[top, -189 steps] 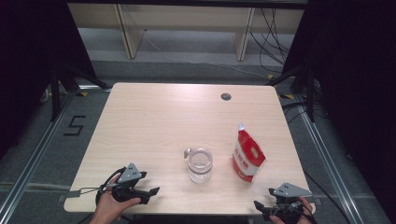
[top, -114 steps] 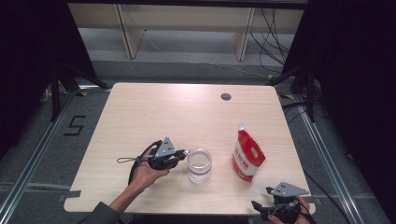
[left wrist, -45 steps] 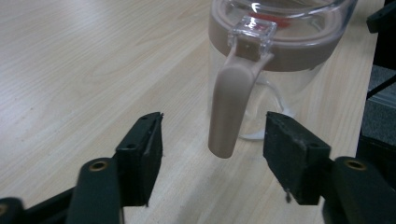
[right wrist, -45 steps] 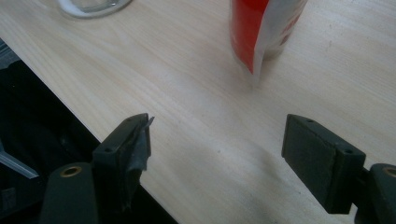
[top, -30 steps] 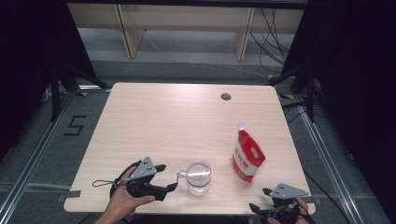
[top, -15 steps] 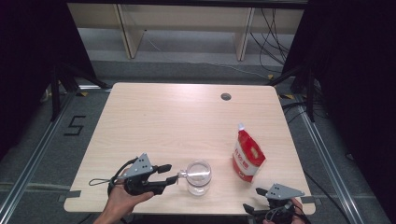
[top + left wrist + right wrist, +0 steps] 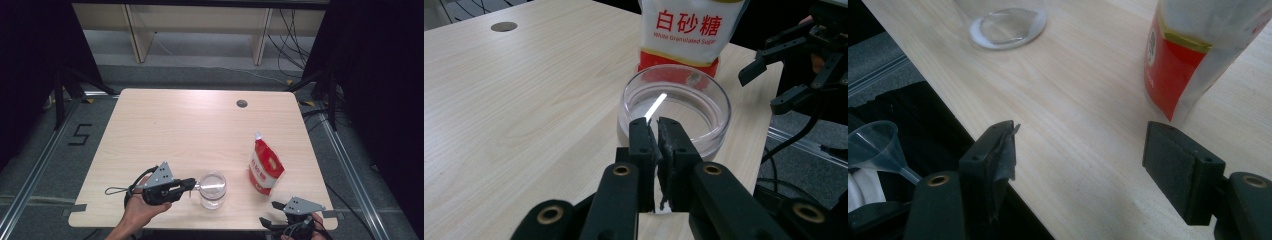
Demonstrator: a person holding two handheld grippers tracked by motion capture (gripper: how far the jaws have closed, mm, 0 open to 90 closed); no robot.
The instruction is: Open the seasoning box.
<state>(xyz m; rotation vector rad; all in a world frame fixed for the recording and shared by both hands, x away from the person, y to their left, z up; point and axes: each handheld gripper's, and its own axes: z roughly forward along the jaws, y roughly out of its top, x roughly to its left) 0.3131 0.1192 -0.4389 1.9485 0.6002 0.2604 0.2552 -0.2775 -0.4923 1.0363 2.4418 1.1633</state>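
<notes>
Lower left of high view: left gripper [image 7: 192,184] has just closed, pinching a spoon handle [image 7: 655,106] lying in the jar [image 7: 212,189], lower centre. Step: grasp made; next, lift it. Sugar bag [image 7: 265,166] right. Right gripper [image 7: 274,214], bottom right, wide, empty.

Clear glass jar [image 7: 212,189], upright, open top, thin white strip [image 7: 655,106] across rim, its near end pinched btwn left fingers [image 7: 644,137].

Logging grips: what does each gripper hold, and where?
Left gripper pinches the spoon by its handle end, over the glass jar; right gripper holds nothing.
</notes>
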